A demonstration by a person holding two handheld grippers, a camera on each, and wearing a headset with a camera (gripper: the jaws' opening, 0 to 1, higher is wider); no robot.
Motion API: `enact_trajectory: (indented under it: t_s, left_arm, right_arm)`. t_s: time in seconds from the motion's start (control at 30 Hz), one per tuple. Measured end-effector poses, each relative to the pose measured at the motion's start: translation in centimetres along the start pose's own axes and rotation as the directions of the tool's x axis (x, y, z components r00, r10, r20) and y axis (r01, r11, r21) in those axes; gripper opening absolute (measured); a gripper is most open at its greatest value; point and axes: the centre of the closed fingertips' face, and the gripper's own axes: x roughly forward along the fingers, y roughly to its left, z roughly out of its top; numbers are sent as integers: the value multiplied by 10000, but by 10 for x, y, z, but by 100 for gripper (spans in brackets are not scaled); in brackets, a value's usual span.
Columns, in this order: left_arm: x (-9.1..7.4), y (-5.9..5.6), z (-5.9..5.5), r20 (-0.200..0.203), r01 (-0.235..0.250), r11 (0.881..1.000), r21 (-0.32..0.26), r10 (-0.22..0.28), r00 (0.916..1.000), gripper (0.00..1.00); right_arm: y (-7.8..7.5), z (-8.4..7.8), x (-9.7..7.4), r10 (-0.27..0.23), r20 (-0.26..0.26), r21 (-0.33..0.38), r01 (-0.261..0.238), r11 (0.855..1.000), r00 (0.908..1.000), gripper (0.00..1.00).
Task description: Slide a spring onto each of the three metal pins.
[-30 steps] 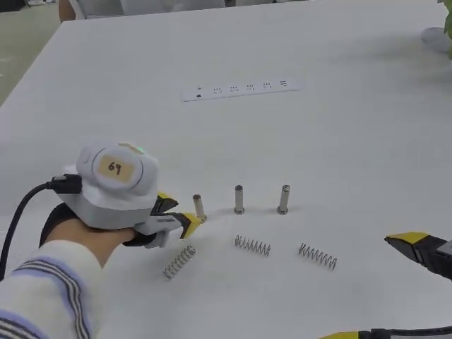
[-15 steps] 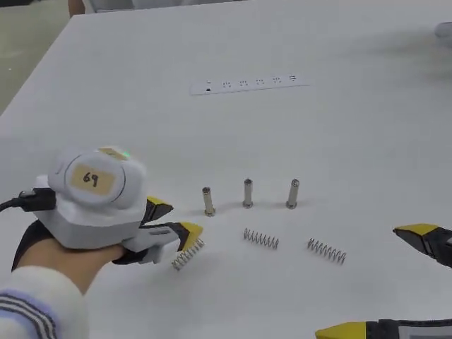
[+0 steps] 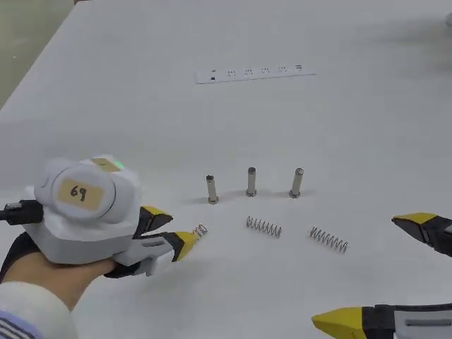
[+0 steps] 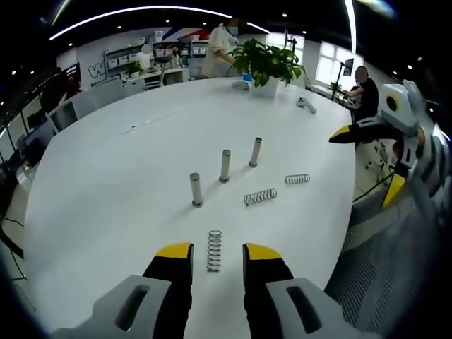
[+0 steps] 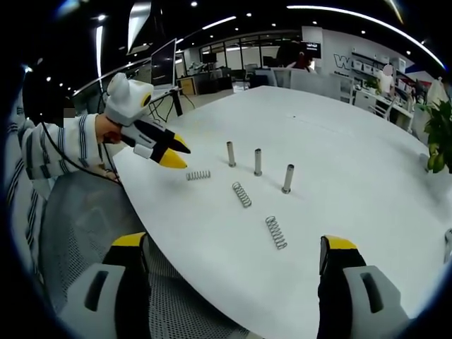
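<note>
My left gripper [image 3: 176, 227] is white and rounded, with a tan label [image 3: 78, 192] marked 69, a small green light [image 3: 120, 167] and a black cable [image 3: 14, 210] at its left side. Like my right gripper [image 3: 374, 272], it has black jaws with yellow tips. My sleeve [image 3: 28, 318] is white with dark stripes, perhaps blue.

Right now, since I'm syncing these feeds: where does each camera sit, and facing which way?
Head view: on the headset, looking down at the pins; shows the left gripper, its hand, the right gripper.
Left gripper view: on the left gripper, facing along its open jaws, a spring between them.
Right gripper view: on the right gripper, facing the pins across its open jaws; a striped sleeve shows.
Shared: each gripper view shows the other gripper.
</note>
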Motion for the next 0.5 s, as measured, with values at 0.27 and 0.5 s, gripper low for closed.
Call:
enact_trajectory:
  t_s: [0.27,0.5]
  left_arm:
    - [8,-3,-17,-377,95,9999,-66,-97,9992,23]
    - [17,-4,-35,-931,100,9999,88,-91,9956,21]
  right_arm:
    - [-3,4,-3,-43,72,-46,43,10000,10000,100]
    - [-5,5,-4,-73,22,-156,73,9999,10000,100]
